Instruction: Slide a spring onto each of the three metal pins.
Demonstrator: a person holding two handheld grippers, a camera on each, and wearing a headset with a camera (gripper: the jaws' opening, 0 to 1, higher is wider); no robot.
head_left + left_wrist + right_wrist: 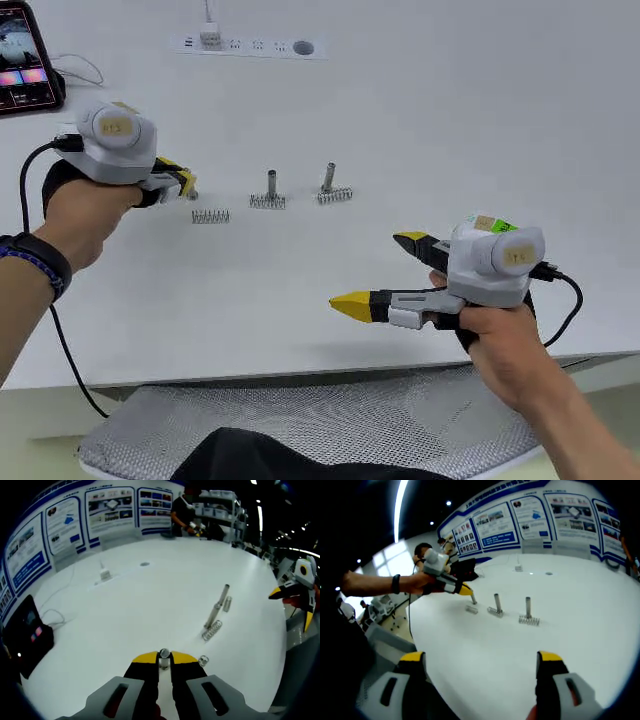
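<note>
Plainly, the left gripper [164, 662] had its jaws pinched on the end pin [164, 654], a loose spring [203, 660] lying just right of the tips; a twist could have tipped the pin or sent that spring rolling. The right gripper [480, 656], jaws spread and empty, sat well short of the middle pin [496, 602], too far to steady anything

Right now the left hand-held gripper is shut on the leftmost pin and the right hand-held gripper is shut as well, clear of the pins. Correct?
No: the right hand-held gripper is open, jaws wide apart in the right gripper view. The rest holds: it is clear of the pins, and the left hand-held gripper is shut on the leftmost pin.
</note>
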